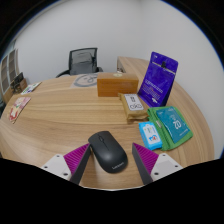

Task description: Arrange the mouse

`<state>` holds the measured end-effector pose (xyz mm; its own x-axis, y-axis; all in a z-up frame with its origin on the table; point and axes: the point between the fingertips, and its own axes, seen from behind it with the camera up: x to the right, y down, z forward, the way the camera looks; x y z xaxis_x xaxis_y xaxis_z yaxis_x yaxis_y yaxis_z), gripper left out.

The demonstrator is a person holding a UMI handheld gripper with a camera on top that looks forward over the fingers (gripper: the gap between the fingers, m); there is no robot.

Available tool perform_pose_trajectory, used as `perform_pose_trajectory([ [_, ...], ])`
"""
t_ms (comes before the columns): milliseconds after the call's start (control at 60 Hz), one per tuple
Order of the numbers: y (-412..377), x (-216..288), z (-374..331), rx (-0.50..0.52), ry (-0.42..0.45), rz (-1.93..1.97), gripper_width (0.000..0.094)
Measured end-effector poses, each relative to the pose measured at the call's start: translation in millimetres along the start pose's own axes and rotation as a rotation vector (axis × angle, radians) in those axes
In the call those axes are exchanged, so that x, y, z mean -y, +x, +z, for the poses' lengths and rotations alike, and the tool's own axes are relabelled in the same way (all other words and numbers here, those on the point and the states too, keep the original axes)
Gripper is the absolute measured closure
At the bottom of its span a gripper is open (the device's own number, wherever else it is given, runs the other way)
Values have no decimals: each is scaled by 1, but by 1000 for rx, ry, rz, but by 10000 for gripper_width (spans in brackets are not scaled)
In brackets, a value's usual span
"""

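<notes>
On the far left of the curved pale-wood table (50,120) lie some small papers or cards (22,103), too small to read. Behind the table stands a black mesh-backed office chair (84,62). Nearer, the gripper (110,163) is spread open, its magenta pads (76,158) flanking the smooth, rounded black computer mouse (107,150), which rests on the table between them with a gap at each side.

The risk lies in that domed, slick-looking shell — if the fingers close high or off-centre, the mouse could squirt forward or twist rather than seat.

Further right sit a tan cardboard box (110,85), a small pale printed packet (133,103), an upright glossy purple box (158,78), and teal cartons (167,127) — one just ahead of the right finger. A careless sweep could knock that nearest carton.
</notes>
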<state>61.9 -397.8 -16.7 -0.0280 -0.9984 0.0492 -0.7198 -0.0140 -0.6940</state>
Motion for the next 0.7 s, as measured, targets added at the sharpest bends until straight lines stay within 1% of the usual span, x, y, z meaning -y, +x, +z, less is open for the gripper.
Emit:
perform_pose_trajectory([
  [133, 1, 6, 9, 6, -4, 30, 72],
  [383, 8, 18, 22, -12, -4, 38, 76],
  [417, 8, 19, 22, -12, -7, 40, 103],
  [483, 5, 19, 24, -7, -14, 40, 224],
  [583, 1, 19, 24, -1, -20, 33, 377],
  [700, 1, 17, 23, -13, -31, 31, 444],
])
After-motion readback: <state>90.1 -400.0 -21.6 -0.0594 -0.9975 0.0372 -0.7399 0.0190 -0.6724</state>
